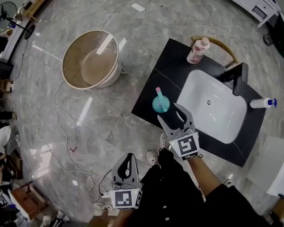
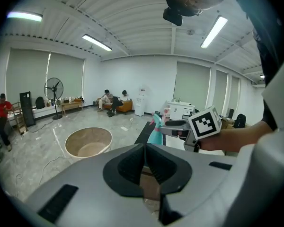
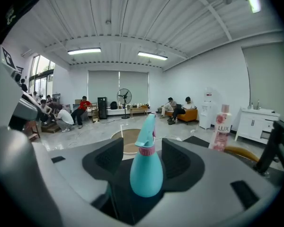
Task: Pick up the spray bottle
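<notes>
A teal spray bottle [image 1: 161, 102] with a pink collar stands upright on the black counter [image 1: 154, 86], left of the sink. My right gripper [image 1: 169, 112] is open and reaches up to it from the near side. In the right gripper view the bottle [image 3: 146, 171] stands between the two dark pads [image 3: 107, 159], with a gap on each side. My left gripper [image 1: 127, 157] hangs lower left over the floor, shut and empty. In the left gripper view the jaws [image 2: 145, 150] meet, and the teal bottle [image 2: 155, 132] shows beyond them beside the right gripper [image 2: 176, 126].
A white sink basin [image 1: 210, 107] with a black faucet [image 1: 237, 78] fills the counter's right part. A pink LUX bottle [image 1: 198, 50] stands at the far corner and a white sprayer [image 1: 262, 102] at the right edge. A round wooden tub [image 1: 90, 59] and cables lie on the floor.
</notes>
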